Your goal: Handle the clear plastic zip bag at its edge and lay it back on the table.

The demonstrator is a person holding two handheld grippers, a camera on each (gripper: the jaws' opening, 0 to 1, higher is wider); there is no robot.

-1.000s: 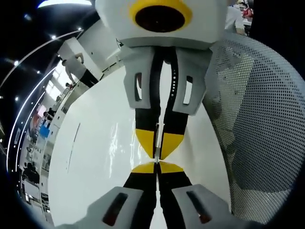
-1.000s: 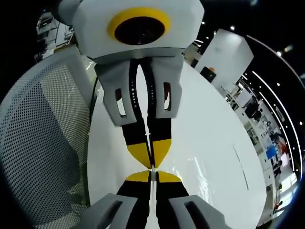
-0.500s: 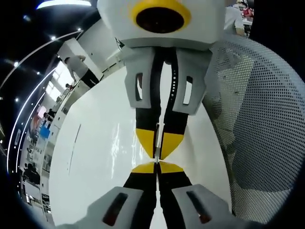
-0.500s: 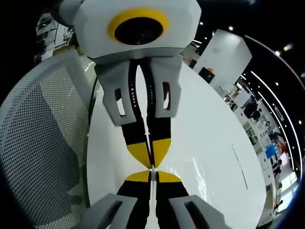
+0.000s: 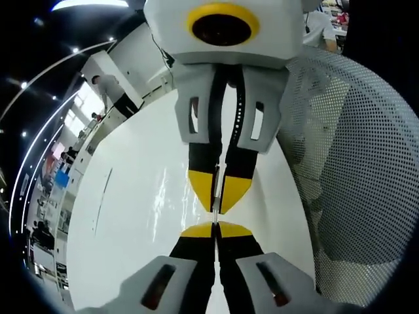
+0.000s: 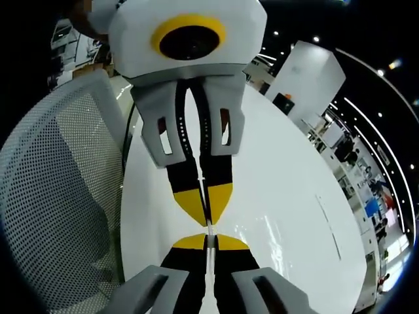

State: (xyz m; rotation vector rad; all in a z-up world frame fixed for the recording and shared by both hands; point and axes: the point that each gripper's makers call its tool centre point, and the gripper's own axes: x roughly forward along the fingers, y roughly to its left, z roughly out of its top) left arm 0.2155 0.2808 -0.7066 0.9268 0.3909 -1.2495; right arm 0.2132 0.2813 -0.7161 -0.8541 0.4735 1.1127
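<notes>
Two grippers point(image 5: 215, 227) point(image 6: 208, 239) tip to tip (jaws closed) on clear bag edge point(image 5: 215, 196).

The two grippers face each other tip to tip above the tabletop point(image 5: 131, 209), a mesh chair point(image 5: 353, 170) just beside it.

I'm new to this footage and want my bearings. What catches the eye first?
Two grippers meet tip to tip above a glossy white table: the left gripper from below, the right gripper from above, yellow-tipped fingers shut on a thin clear edge, seemingly the zip bag. A white mesh chair stands beside.
</notes>
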